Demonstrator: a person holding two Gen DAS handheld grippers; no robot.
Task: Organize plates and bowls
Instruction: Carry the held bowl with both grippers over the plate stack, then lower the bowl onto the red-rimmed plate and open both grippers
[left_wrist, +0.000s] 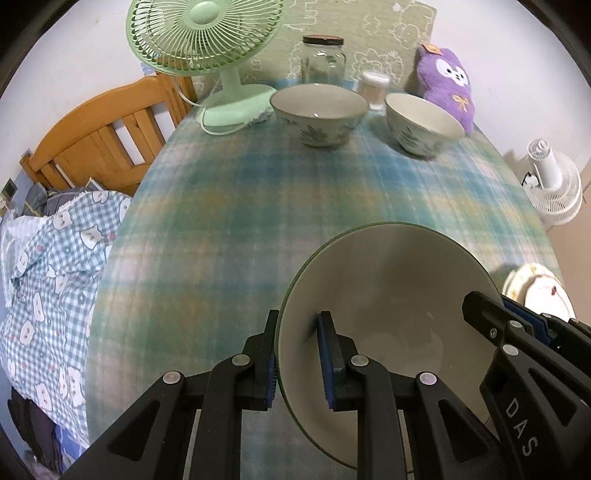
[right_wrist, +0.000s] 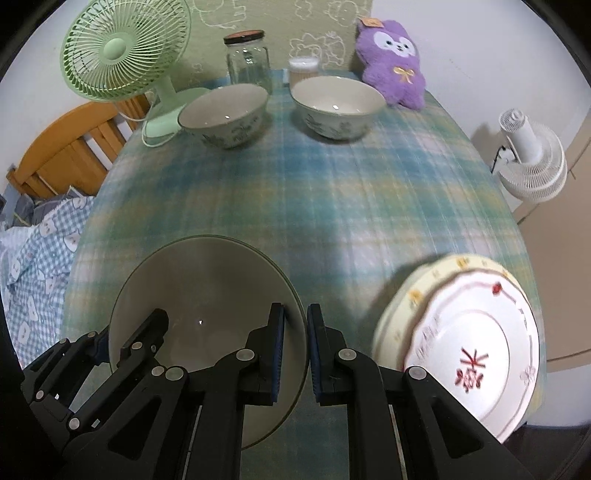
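Obscured, cropped and blurred items across both wrist views.

The blue-green plaid tablecloth is smearing with motion blur, its weave unreadable. The large pale ceramic bowl is losing its near rim and part of its inner wall behind black gripper fingers, and its outer pattern is facing away. In the left wrist view the stacked cream and white plates are showing only a blurred sliver behind the right gripper. In the right wrist view the plates' near edge is running under the gripper frame; their red motif is smearing. The small clear lidded container is sitting half hidden behind the far patterned bowl, contents indistinct. The checked bedding is being cut off by the lens edge.
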